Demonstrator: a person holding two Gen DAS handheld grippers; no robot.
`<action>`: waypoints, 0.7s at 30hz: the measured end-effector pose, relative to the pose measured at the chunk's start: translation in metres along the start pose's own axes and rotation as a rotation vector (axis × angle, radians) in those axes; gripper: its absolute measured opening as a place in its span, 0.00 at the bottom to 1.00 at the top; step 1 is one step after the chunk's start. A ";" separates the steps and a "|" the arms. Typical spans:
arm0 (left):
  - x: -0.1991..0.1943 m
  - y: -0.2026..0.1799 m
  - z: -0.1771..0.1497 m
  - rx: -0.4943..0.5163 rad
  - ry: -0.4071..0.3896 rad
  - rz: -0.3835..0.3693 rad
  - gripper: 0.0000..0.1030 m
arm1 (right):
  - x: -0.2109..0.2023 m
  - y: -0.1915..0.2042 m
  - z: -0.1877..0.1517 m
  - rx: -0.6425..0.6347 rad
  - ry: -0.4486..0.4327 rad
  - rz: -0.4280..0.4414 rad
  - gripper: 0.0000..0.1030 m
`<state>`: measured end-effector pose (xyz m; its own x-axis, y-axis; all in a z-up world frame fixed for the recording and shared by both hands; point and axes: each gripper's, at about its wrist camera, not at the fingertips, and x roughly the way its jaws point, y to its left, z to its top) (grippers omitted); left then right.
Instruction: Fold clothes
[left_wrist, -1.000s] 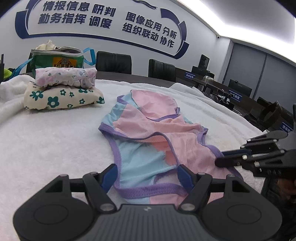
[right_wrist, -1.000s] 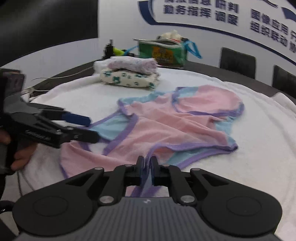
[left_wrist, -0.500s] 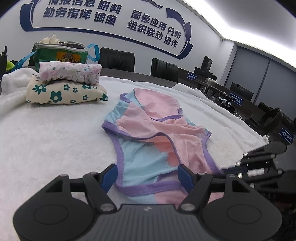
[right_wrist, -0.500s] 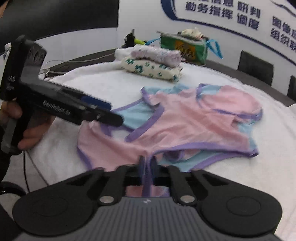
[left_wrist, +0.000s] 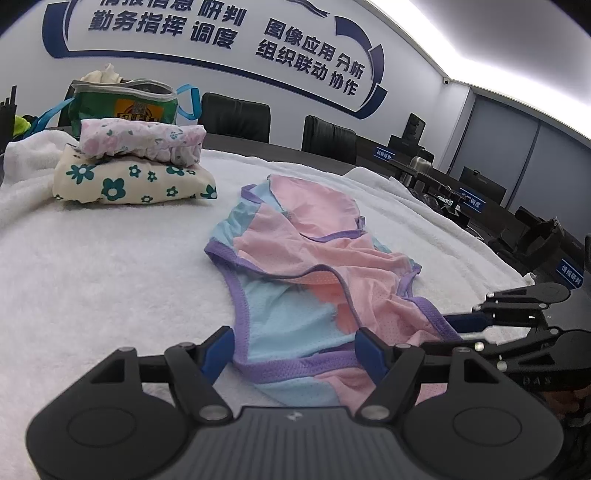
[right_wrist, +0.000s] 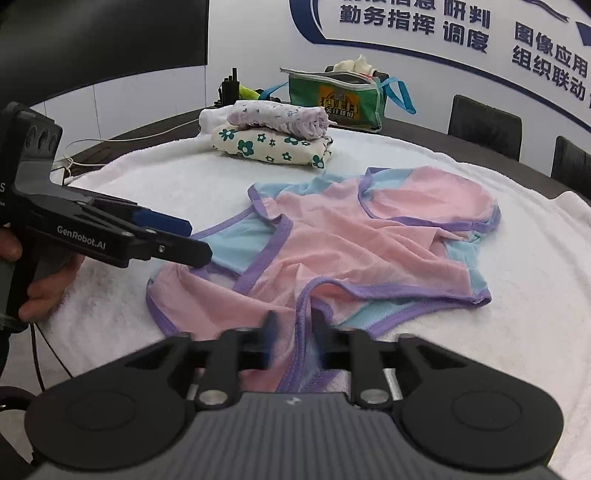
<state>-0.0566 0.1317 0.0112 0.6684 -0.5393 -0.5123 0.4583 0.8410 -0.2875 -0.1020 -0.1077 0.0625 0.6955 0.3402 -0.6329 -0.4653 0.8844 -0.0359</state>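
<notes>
A pink and light-blue garment with purple trim (left_wrist: 306, 273) lies crumpled on the white towel-covered table (left_wrist: 110, 277); it also shows in the right wrist view (right_wrist: 354, 251). My left gripper (left_wrist: 295, 345) is open, its fingers either side of the garment's near purple hem. It shows from the side in the right wrist view (right_wrist: 192, 240). My right gripper (right_wrist: 293, 326) has its jaws slightly apart around a purple-trimmed fold of the garment. It shows at the right in the left wrist view (left_wrist: 465, 325).
Two folded floral garments (left_wrist: 136, 166) are stacked at the back left, also seen in the right wrist view (right_wrist: 273, 129). A green bag (left_wrist: 125, 103) stands behind them. Black chairs (left_wrist: 236, 118) line the far table edge.
My right gripper, which was shut on the garment's trim, has opened a little. The garment has shifted slightly. My left gripper stays open at the near hem.
</notes>
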 end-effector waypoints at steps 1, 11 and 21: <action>0.000 0.000 0.000 -0.002 0.001 0.000 0.69 | 0.000 0.001 -0.001 -0.003 -0.002 -0.005 0.40; -0.008 0.014 0.003 -0.083 -0.008 -0.009 0.63 | -0.015 -0.007 -0.007 0.096 -0.086 -0.062 0.51; -0.024 -0.015 0.001 0.077 -0.026 -0.089 0.54 | -0.018 0.004 -0.018 0.048 -0.125 0.069 0.20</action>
<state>-0.0783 0.1322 0.0285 0.6376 -0.6132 -0.4663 0.5591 0.7848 -0.2675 -0.1259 -0.1161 0.0596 0.7266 0.4354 -0.5315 -0.4899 0.8707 0.0435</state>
